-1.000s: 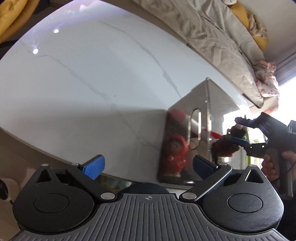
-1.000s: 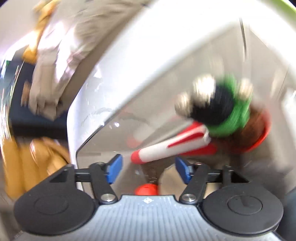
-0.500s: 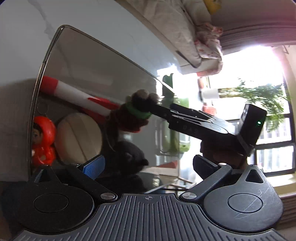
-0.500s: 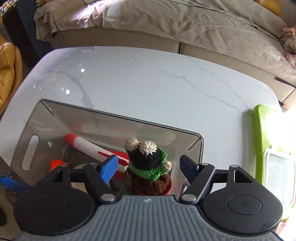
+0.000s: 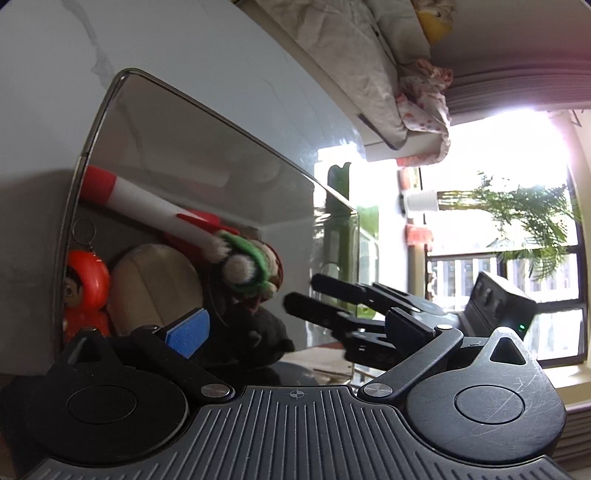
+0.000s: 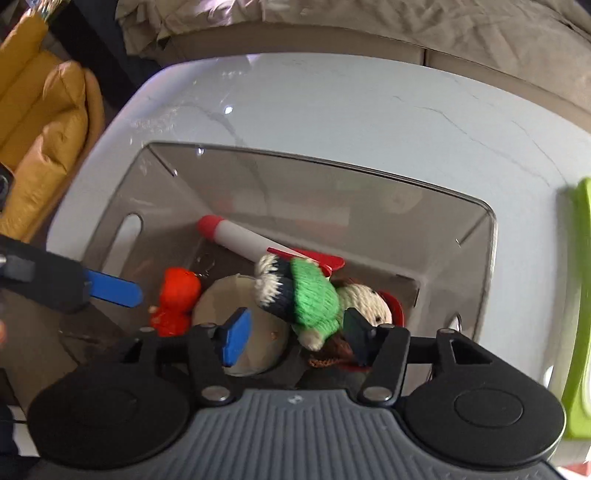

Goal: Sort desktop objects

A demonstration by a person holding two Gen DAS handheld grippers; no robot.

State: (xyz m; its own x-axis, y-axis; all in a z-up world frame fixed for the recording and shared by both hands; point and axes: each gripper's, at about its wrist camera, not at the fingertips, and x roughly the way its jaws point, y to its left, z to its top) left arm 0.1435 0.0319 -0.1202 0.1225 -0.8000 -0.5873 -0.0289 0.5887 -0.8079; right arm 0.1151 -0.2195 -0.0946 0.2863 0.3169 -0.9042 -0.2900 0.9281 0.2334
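A smoky clear bin (image 6: pixel 332 162) stands on the white marble table (image 6: pixel 369 103). In it lie a red-and-white rocket toy (image 6: pixel 240 236), a red figure keychain (image 6: pixel 177 295), a round wooden piece (image 6: pixel 221 299) and a crochet doll (image 6: pixel 310 295) with a green band, tipped on its side. My right gripper (image 6: pixel 297 338) hovers just above the doll, its jaws closing with no pad touching it. The left wrist view shows the right gripper (image 5: pixel 301 291) apart from the doll (image 5: pixel 251 262). My left gripper (image 5: pixel 295 332) is open and empty at the bin's near end, over a black plush (image 5: pixel 255 339).
A lime-green container (image 6: pixel 580 295) sits at the table's right edge. A sofa with a beige cover (image 6: pixel 406 22) runs behind the table, and a yellow cushion (image 6: pixel 40 122) lies to the left. A bright window with a plant (image 5: pixel 524 206) shows beyond the bin.
The right gripper let go of the crochet doll, which now lies on its side in the bin, and the gripper rose. The left gripper swung round to face the bin.
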